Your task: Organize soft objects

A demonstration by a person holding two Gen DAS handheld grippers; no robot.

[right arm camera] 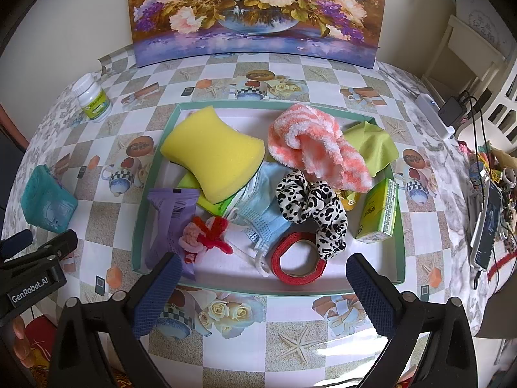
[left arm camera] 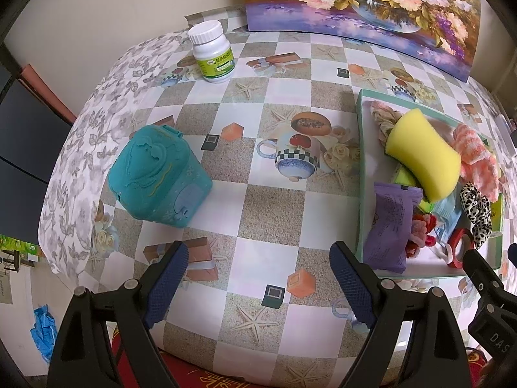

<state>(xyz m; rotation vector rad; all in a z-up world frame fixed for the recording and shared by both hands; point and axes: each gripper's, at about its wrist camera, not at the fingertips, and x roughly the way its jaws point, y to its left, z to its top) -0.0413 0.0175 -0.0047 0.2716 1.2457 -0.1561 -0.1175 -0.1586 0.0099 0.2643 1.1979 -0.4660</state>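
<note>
We hold both grippers above the table. Left gripper [left arm camera: 258,255] and right gripper [right arm camera: 263,268]: fingers spread, grasping nothing. Tray [right arm camera: 139,226] holds the sponge [right arm camera: 213,155].

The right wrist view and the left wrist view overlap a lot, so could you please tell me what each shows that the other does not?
Only the right wrist view shows the green box inside the tray, the lime cloth, and the cluttered side table.

Only the left wrist view shows the floor with a blue bag below the table edge.

Both show the tray, yellow sponge, spotted scrunchie, purple packet, red tape roll, teal case, white bottle and flower painting.
</note>
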